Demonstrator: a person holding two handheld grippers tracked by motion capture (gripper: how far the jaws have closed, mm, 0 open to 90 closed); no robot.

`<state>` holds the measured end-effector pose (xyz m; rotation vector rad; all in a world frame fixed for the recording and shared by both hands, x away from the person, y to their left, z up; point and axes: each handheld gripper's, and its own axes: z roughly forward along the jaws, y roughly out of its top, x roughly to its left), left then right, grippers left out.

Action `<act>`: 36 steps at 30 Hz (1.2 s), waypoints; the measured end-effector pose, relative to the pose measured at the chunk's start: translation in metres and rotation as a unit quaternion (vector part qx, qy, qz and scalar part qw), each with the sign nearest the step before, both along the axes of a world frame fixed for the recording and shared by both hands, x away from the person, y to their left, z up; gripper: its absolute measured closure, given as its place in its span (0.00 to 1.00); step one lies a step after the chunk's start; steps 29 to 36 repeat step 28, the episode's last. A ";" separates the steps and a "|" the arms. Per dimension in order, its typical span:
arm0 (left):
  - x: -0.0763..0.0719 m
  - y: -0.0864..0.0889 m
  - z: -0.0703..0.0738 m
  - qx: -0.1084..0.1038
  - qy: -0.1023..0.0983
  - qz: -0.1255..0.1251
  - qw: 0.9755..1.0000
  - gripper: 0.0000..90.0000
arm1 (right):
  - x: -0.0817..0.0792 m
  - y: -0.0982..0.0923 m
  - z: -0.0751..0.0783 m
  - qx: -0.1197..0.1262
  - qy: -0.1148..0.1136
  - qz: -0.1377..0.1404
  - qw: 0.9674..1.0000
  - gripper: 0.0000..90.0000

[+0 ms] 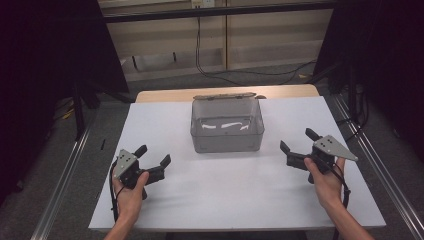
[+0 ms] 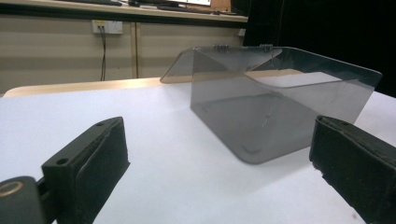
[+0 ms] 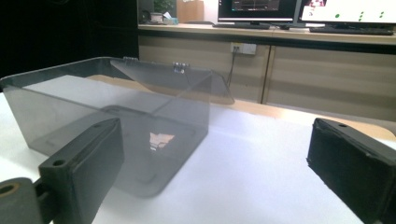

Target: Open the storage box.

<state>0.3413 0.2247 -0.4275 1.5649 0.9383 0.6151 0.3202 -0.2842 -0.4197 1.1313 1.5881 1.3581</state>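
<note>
The left gripper (image 1: 153, 155) rests released on the white table (image 1: 225, 195), near the box's left front corner. The box (image 1: 227, 126) is clear smoky plastic, lid flipped back behind it, sitting mid-table. The right gripper (image 1: 297, 139), jaws spread, rests right of the box.

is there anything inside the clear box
No, in the high view the clear box holds nothing; only light glints show on its bare bottom, with its lid swung open behind.
</note>
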 end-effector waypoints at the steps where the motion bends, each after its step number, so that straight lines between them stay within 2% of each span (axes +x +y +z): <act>1: -0.003 0.001 0.000 -0.003 0.002 0.005 1.000 0.05 | -0.003 -0.001 -0.001 0.001 0.001 0.000 1.000 0.04; 3: -0.009 0.003 0.001 -0.003 0.008 0.006 1.000 0.05 | -0.010 -0.004 -0.002 0.002 0.000 -0.004 1.000 0.04; 6: -0.019 0.003 0.001 0.012 -0.008 0.005 1.000 0.05 | -0.019 -0.010 -0.005 0.004 0.006 -0.009 1.000 0.04; 10: -0.028 0.009 -0.001 0.009 -0.005 0.011 1.000 0.05 | -0.032 -0.016 -0.007 0.005 0.008 -0.022 1.000 0.03; 13: -0.034 0.013 -0.004 0.004 0.006 0.011 1.000 0.05 | -0.041 -0.018 -0.009 -0.003 0.013 -0.025 1.000 0.03; 17: -0.039 0.017 -0.008 0.016 -0.003 0.016 1.000 0.05 | -0.052 -0.021 -0.012 -0.011 0.016 -0.030 0.999 0.03; 19: -0.038 0.019 -0.011 0.009 -0.003 0.017 1.000 0.05 | -0.058 -0.024 -0.014 -0.015 0.014 -0.033 0.999 0.03; 22: -0.039 0.018 -0.013 0.007 -0.004 0.018 1.000 0.05 | -0.061 -0.028 -0.016 -0.017 0.009 -0.040 0.999 0.02; 24: -0.042 0.016 -0.011 0.014 -0.015 0.020 1.000 0.05 | -0.063 -0.029 -0.015 -0.013 0.004 -0.041 0.999 0.02; 25: -0.043 0.014 -0.010 0.010 -0.016 0.018 1.000 0.04 | -0.063 -0.029 -0.015 -0.011 0.003 -0.040 0.999 0.02; 28: -0.043 0.015 -0.009 -0.001 -0.010 0.022 1.000 0.03 | -0.062 -0.028 -0.016 -0.010 0.004 -0.040 0.999 0.02; 36: -0.043 0.015 -0.009 -0.001 -0.010 0.022 1.000 0.03 | -0.062 -0.028 -0.016 -0.010 0.004 -0.040 0.999 0.02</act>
